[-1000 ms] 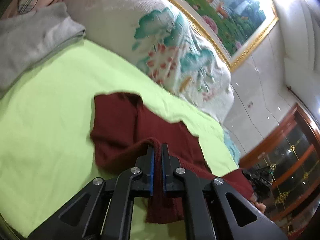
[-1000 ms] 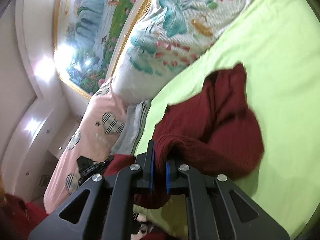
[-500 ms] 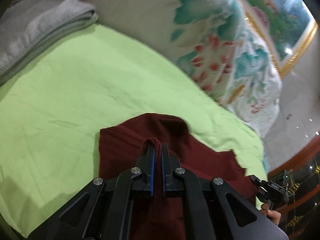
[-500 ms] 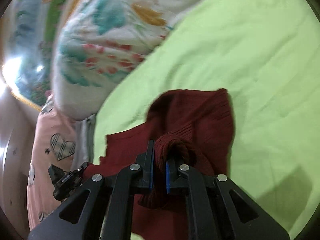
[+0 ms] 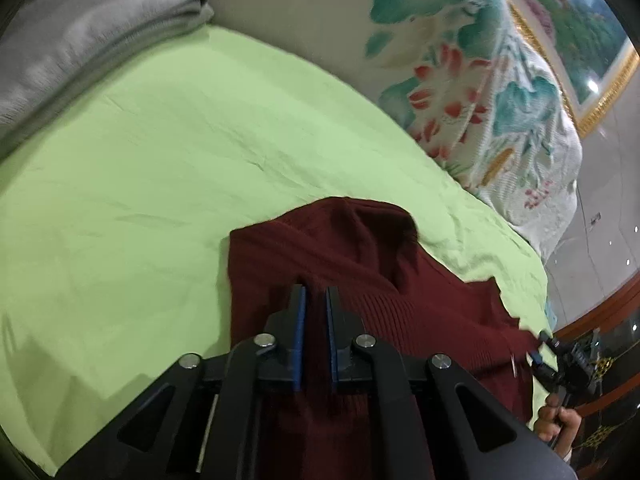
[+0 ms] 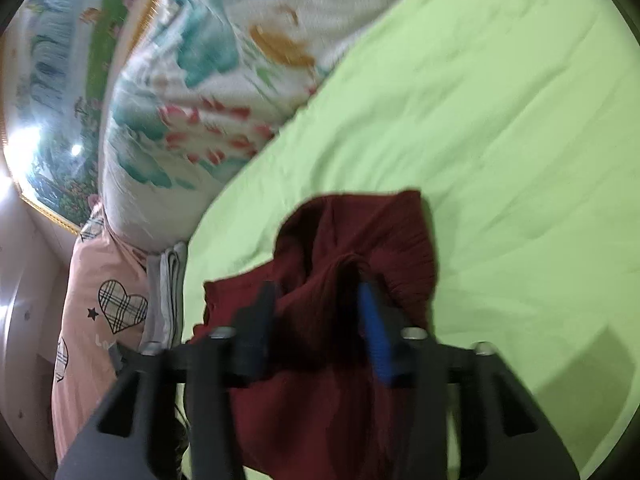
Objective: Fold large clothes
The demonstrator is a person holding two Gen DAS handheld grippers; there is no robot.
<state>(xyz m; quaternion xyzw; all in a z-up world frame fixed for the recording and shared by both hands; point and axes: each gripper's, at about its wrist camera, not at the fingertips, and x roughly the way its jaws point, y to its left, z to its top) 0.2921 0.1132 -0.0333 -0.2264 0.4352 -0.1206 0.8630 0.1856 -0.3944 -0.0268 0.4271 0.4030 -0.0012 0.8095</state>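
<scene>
A dark red knit garment (image 5: 360,248) lies folded on the lime green bed sheet (image 5: 160,160). My left gripper (image 5: 316,290) rests low over the garment's left part. Its jaws are opening by a narrow gap, and the cloth lies flat beneath the tips with no fold sticking up. In the right wrist view the garment (image 6: 360,232) humps up between the fingers of my right gripper (image 6: 316,286). Those jaws are opening wide, blurred by motion, and the pads are not pressing on the cloth. The right gripper (image 5: 552,356) also shows at the garment's far right edge, held by a hand (image 5: 560,420).
A bulky floral quilt (image 5: 460,80) lies along the far side of the bed. A folded grey cloth (image 5: 80,40) sits at the far left, beside a pink heart-print pillow (image 6: 100,300). A framed painting (image 5: 580,20) hangs behind. A wooden cabinet (image 5: 600,320) stands at the right.
Both grippers came down and forward, laying the lifted red cloth onto the garment. The right jaws have spread wide off the bunched fold. The left jaws have parted slightly, and the fold at their tips is gone.
</scene>
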